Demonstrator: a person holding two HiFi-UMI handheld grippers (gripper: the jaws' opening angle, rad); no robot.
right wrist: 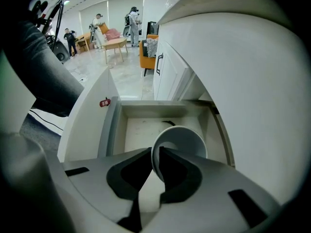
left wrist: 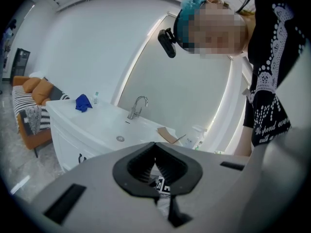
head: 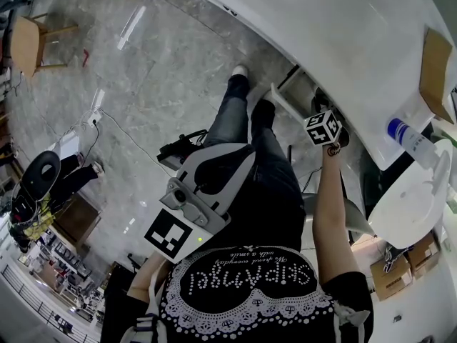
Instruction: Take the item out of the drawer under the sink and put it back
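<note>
A white bowl [right wrist: 183,141] is pinched by its rim in my right gripper [right wrist: 155,152], which is shut on it. The bowl hangs tilted just above the open drawer [right wrist: 111,130], whose pale floor shows one small dark mark. The drawer's white front panel [right wrist: 87,125] stands out to the left. In the head view the right gripper's marker cube [head: 323,127] sits under the edge of the white sink counter [head: 343,27], and the bowl is hidden there. My left gripper [head: 243,156] is held against the person's body, shut and empty, with its tips [left wrist: 155,145] pointing up.
A faucet [left wrist: 137,106], a blue cloth [left wrist: 83,102] and a cardboard piece [head: 435,63] are on the counter, and a bottle [head: 407,138] lies at its end. A cabinet door with a black handle [right wrist: 159,64] adjoins the drawer. The person's legs [head: 246,131] stand beside it.
</note>
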